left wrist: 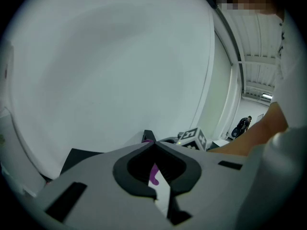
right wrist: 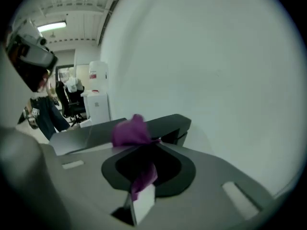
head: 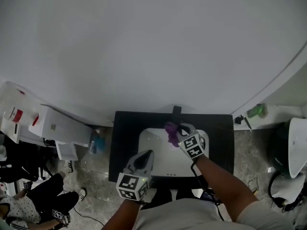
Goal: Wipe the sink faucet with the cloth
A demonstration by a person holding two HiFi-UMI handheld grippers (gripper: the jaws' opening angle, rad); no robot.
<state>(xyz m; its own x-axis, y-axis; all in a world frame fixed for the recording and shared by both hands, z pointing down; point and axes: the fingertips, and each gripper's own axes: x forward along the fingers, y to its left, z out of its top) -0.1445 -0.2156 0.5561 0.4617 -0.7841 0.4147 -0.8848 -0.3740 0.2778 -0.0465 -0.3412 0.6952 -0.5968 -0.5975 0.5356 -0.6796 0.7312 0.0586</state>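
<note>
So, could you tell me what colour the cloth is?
Purple cloth, clearest in the right gripper view.

Crumpled purple cloth [head: 171, 132] near black faucet [head: 177, 112]

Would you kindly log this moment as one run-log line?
right gripper: shut on cloth, by faucet | left gripper: shut, empty, over sink

Plain white wall [head: 153, 47], speckled floor [head: 93, 176]
</note>
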